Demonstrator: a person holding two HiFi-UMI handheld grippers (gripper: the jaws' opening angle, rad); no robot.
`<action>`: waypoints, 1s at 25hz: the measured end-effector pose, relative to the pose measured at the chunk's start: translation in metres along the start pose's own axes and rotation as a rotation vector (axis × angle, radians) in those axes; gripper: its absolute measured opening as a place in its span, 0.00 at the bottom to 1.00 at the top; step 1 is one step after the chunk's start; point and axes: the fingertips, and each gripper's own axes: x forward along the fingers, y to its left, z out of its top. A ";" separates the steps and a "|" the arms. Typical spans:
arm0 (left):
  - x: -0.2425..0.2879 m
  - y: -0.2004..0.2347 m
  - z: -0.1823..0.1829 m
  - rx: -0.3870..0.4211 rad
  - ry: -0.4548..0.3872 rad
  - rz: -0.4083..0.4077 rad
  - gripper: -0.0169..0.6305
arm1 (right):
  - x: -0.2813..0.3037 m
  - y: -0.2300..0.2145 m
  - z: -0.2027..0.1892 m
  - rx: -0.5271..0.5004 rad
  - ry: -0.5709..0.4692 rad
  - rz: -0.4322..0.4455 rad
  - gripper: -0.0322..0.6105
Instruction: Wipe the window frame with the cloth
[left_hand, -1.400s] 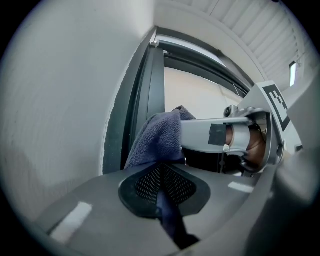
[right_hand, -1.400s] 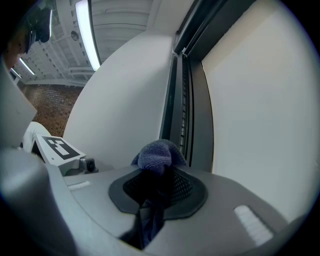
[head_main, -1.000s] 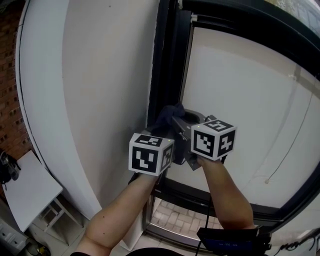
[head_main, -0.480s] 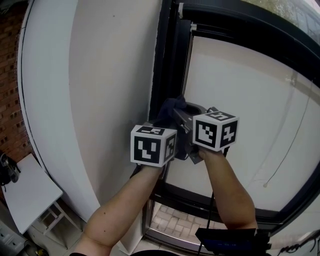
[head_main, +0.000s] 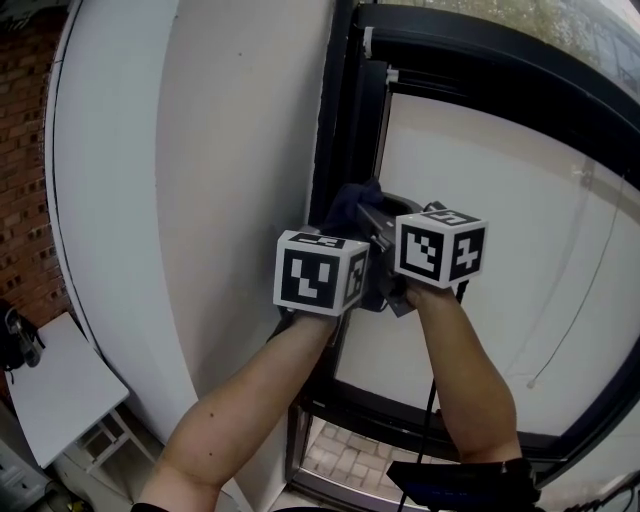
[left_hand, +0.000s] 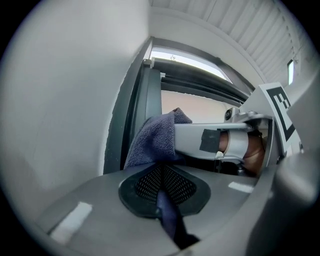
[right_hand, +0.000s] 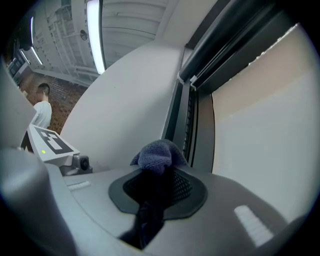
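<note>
A dark blue cloth (head_main: 348, 205) is bunched against the black vertical window frame (head_main: 345, 120). Both grippers hold it side by side at the frame. My left gripper (head_main: 335, 222) is shut on the cloth (left_hand: 156, 140), which spills out past its jaws toward the frame (left_hand: 131, 125). My right gripper (head_main: 385, 220) is shut on the same cloth (right_hand: 156, 155), a tuft of it poking out in front of the frame (right_hand: 182, 120). The fingertips are hidden behind the marker cubes in the head view.
A white wall (head_main: 200, 200) lies left of the frame and a pale blind (head_main: 500, 230) covers the pane to the right. A white table (head_main: 50, 385) stands low at the left. A person (right_hand: 41, 107) stands far off at the left.
Both grippers and the cloth have slid a little up along the frame and to the right.
</note>
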 end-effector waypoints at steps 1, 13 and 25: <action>0.001 0.000 0.005 0.011 -0.002 0.002 0.02 | 0.000 -0.001 0.005 -0.003 -0.005 -0.001 0.14; 0.009 0.000 0.042 -0.008 -0.012 -0.035 0.02 | 0.005 -0.009 0.042 -0.025 -0.058 -0.003 0.14; 0.016 0.003 0.091 0.008 -0.054 -0.049 0.02 | 0.013 -0.020 0.088 -0.037 -0.076 -0.005 0.14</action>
